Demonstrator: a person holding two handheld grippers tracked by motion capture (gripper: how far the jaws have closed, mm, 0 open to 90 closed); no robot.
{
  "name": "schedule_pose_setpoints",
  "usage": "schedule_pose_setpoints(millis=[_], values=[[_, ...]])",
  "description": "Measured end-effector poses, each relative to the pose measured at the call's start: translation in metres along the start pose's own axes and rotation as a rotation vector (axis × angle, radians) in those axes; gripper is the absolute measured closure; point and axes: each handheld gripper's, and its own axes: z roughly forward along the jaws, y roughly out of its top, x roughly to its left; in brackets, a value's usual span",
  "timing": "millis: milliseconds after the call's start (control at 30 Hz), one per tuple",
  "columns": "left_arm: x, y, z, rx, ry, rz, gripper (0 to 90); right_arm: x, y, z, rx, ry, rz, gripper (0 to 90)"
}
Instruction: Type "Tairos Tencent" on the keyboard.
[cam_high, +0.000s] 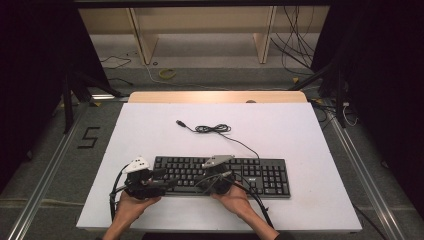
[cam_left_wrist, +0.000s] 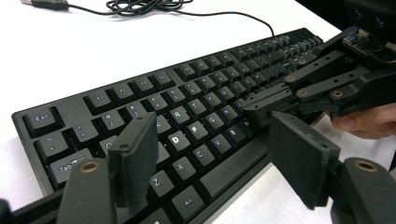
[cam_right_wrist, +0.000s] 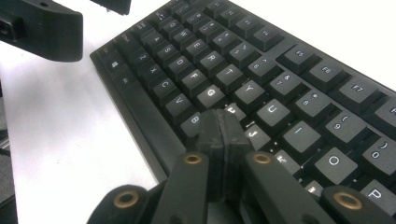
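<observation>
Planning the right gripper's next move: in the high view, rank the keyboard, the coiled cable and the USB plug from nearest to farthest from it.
From the right gripper:
1. Keyboard, directly under its jaws.
2. Coiled cable, beyond the keyboard, mid-table.
3. USB plug, farther left of the coil.

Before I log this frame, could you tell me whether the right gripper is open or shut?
Shut: the right gripper has its two pads pressed together, tip over the keyboard.
</observation>
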Motion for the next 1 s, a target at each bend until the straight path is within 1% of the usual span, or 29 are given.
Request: schedule_pose_setpoints(millis=[167, 300, 367, 767, 800, 867, 1000], values=[[-0.0012, -0.0007, -0.0009, -0.003, -0.006, -0.002, 32.4, 0.0005, -0.0005, 0.0008, 0.001, -0.002, -0.002, 90.0], [-0.0015, -0.0006, -0.0009, -0.003, -0.005, 0.002, 32.4, 0.0020, -0.0021, 0.0034, 0.006, -0.013, -0.004, 90.0], [-0.0013, -0.0007, -0.0010, -0.002, -0.003, 0.002, 32.4, 0.0025, -0.0023, 0.0035, 0.005, -0.018, -0.014, 90.0], [0.0000, -0.0006, -0.0011, -0.007, 0.005, -0.004, 32.0, 0.0020, -0.0022, 0.0017, 0.003, -0.014, 0.005, 90.0], [0.0002, -0.0006, -0.0011, -0.006, 0.006, -0.003, 31.9, 0.0019, -0.0022, 0.0010, 0.000, -0.009, 0.012, 87.4], [0.0007, -0.0005, -0.0013, -0.007, 0.008, -0.004, 31.8, 0.0016, -0.0018, -0.0006, -0.011, -0.002, 0.022, 86.8], [0.0011, -0.0002, -0.0016, -0.009, 0.010, -0.003, 31.7, -0.0002, -0.0011, -0.0034, -0.019, -0.005, 0.022, 85.7]])
